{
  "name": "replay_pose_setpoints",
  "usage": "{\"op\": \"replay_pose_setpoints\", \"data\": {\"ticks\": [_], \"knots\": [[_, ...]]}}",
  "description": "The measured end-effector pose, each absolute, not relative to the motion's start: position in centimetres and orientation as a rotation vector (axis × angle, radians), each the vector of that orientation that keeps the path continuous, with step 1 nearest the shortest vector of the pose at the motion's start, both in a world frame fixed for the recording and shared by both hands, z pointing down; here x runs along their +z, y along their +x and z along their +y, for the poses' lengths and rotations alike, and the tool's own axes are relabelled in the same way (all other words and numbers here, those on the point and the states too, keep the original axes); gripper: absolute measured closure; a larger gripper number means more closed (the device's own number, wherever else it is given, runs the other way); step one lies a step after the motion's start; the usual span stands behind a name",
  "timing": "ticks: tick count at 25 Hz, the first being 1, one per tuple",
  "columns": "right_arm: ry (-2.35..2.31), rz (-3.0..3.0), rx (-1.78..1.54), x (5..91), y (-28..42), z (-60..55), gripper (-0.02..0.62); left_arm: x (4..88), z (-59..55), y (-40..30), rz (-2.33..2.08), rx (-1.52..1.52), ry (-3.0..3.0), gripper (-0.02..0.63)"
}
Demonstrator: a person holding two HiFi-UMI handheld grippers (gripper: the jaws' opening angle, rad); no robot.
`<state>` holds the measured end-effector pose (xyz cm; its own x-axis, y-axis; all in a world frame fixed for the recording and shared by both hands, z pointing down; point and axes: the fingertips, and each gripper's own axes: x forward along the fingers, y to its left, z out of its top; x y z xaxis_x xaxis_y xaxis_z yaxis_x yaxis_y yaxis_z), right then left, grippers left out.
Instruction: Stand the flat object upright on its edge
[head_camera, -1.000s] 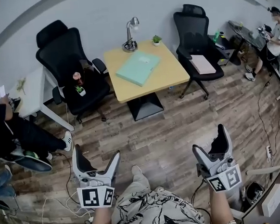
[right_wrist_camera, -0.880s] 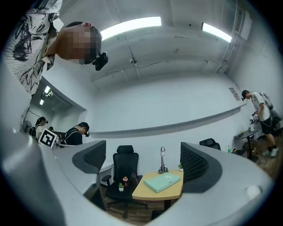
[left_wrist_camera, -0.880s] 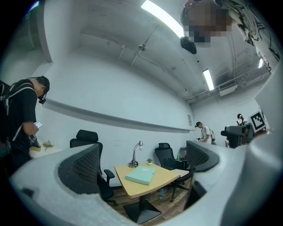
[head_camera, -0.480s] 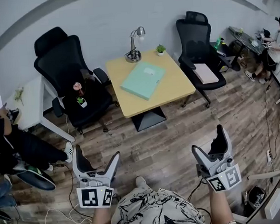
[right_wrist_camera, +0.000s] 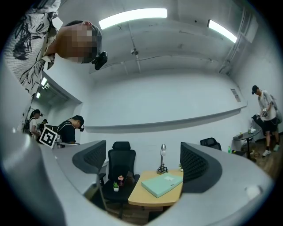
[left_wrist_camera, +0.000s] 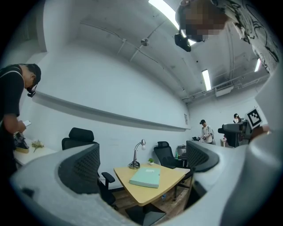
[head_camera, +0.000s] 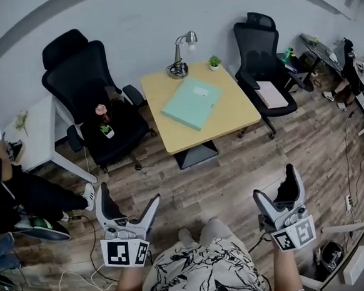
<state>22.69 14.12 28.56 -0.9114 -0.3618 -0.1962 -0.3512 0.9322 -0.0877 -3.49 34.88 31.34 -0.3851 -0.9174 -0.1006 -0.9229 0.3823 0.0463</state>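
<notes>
The mint-green flat folder (head_camera: 192,103) lies flat on the square light-wood table (head_camera: 230,116), well apart from both grippers. A silver desk lamp (head_camera: 181,55) and a small potted plant (head_camera: 214,62) stand at the table's far edge. The left gripper (head_camera: 129,196) and the right gripper (head_camera: 275,183) hover over the wooden plank floor (head_camera: 216,177), each with its jaws spread wide and nothing between them. A black office chair (head_camera: 79,74) stands left of the table, and its seat carries what may be two tiny pots (head_camera: 105,119).
</notes>
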Motion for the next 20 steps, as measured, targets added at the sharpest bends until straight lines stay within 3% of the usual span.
{"op": "replay_pose_setpoints", "data": {"ticks": [20], "knots": [[-0.531,2.915,-0.119,30.8,15.7,1.9,0.077,32.4,23.3,-10.4,2.597,0.085,-1.690,0.006]]}}
